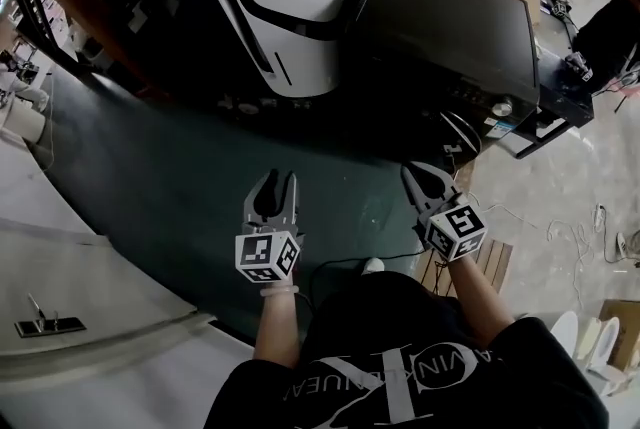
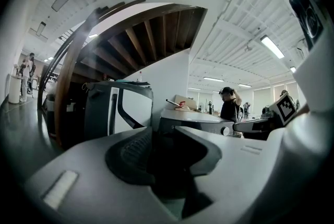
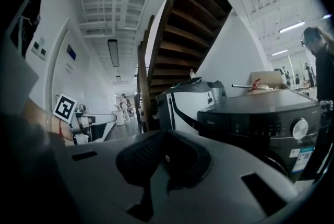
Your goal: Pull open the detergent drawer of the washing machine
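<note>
Left gripper (image 1: 278, 180): I hold it roughly level, jaws apart, nothing between.
Right gripper (image 1: 420, 175): roughly level, jaws together, empty.
Forearms (image 1: 277, 322): both stretched forward.

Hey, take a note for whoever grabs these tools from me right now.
Tools: left tool open, empty; right tool shut, empty.
Both hang in the air short of the dark washing machine, touching nothing.
Done: nothing. Its front panel looks flush, so the detergent drawer is not yet pulled.
To do: reach the drawer, grip it, pull it out.
</note>
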A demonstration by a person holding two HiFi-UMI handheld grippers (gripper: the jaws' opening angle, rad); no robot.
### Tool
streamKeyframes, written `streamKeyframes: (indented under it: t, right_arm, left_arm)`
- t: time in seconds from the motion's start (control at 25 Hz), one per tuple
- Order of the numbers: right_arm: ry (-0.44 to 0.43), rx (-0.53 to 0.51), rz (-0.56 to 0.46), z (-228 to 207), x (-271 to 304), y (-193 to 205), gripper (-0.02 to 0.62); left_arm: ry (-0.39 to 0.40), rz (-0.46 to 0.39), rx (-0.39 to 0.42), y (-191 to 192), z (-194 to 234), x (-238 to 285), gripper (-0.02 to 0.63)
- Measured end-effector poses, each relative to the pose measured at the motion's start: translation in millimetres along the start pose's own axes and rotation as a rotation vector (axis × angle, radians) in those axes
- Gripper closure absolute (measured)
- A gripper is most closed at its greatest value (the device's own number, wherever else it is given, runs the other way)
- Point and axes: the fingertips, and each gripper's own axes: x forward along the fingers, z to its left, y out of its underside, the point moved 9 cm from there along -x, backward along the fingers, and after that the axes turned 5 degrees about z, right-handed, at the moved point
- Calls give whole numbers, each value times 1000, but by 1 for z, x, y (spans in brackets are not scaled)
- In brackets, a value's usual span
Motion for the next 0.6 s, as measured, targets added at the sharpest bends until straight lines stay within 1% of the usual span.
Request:
streamKeyframes:
  t: [0.16, 0.32, 0.6]
  right_arm:
    - [-4, -5, 3, -13, 5, -2, 581]
    - [10, -31, 12, -24, 7, -7, 581]
    - [70, 17, 9, -49, 15, -4, 581]
  left_arm:
    - [35, 10, -3, -3, -8, 27, 489]
    - [92, 31, 4, -10, -19, 54, 489]
    - [202, 89, -28, -12, -31, 117, 488]
